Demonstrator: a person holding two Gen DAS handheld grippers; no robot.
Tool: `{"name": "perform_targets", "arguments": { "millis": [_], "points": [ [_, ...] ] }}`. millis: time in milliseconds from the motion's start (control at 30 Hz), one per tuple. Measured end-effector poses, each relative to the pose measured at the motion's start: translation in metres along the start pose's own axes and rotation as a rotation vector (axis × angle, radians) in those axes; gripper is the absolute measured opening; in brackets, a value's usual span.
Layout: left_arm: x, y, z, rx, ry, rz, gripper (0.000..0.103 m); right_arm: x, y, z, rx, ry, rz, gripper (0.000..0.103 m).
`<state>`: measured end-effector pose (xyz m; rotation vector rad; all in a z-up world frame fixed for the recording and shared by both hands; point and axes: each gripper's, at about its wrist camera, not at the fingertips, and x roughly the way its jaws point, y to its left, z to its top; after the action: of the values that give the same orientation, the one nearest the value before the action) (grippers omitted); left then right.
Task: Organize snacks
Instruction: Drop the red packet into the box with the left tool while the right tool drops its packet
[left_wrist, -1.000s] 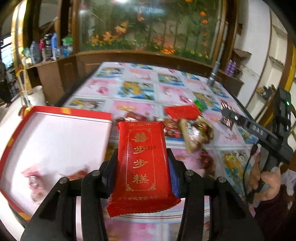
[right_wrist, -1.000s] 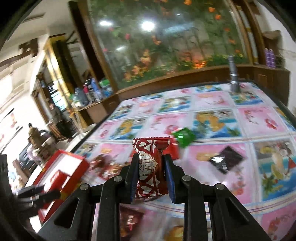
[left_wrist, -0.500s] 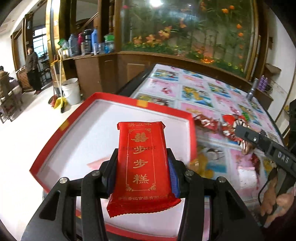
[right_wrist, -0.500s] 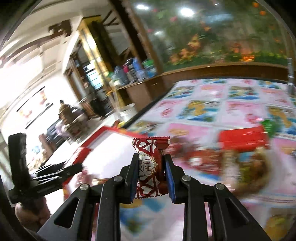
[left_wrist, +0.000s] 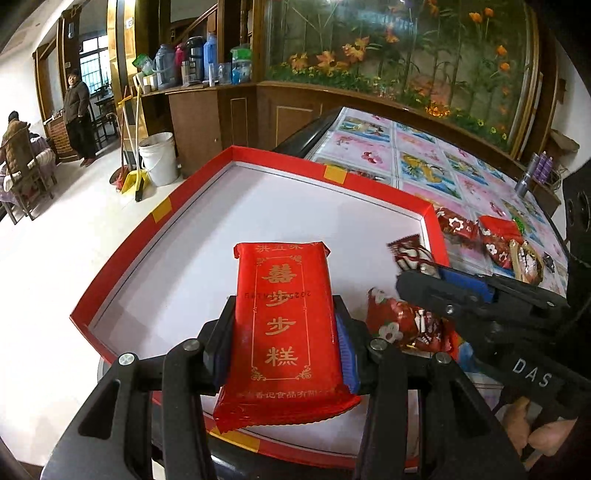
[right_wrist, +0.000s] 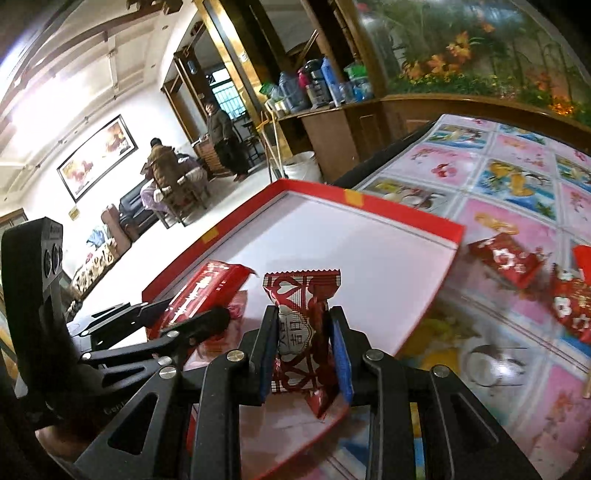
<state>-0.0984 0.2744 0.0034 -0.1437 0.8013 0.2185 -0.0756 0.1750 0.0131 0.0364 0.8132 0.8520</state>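
Left hand-held gripper (left_wrist: 284, 332) clamps red cake pack (left_wrist: 286, 321), right hand-held gripper (right_wrist: 304, 345) clamps candy (right_wrist: 301, 332); both over red box (left_wrist: 332, 177).

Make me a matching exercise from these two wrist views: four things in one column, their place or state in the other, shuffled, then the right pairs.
1. flat red packet with gold characters
2. small red-and-white candy wrapper
3. shallow red box with white floor
4. white plastic bucket

A. on the floor beyond the table
B. clamped in the right gripper
C. lying open on the table
D. clamped in the left gripper

Pairs: 1-D, 2-B, 3-C, 4-A
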Motion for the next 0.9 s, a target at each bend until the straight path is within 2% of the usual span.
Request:
{"name": "perform_targets", "arguments": {
  "millis": [100, 267, 433, 633, 700, 767, 900],
  "points": [
    [-0.003, 0.000, 0.000, 0.007, -0.009, 0.019, 0.046, 0.000, 0.005, 0.001, 0.009, -0.002, 0.021, 0.032],
    [-0.013, -0.003, 0.005, 0.020, -0.050, 0.052, 0.047, -0.019, 0.000, 0.002, 0.031, -0.044, 0.055, 0.054],
    [-0.021, -0.020, 0.005, 0.060, -0.071, 0.019, 0.058, -0.053, -0.022, 0.001, 0.044, -0.107, -0.003, 0.054],
    [-0.027, -0.072, -0.001, 0.177, -0.059, -0.078, 0.058, -0.123, -0.085, -0.017, 0.119, -0.183, -0.152, 0.056],
    [-0.029, -0.093, -0.004, 0.219, -0.051, -0.120, 0.061, -0.148, -0.109, -0.024, 0.143, -0.199, -0.247, 0.057],
    [-0.031, -0.115, -0.008, 0.262, -0.040, -0.156, 0.065, -0.167, -0.129, -0.032, 0.173, -0.181, -0.325, 0.060],
    [-0.034, -0.155, -0.019, 0.352, -0.016, -0.211, 0.065, -0.177, -0.155, -0.047, 0.210, -0.115, -0.432, 0.060]
  ]
}}
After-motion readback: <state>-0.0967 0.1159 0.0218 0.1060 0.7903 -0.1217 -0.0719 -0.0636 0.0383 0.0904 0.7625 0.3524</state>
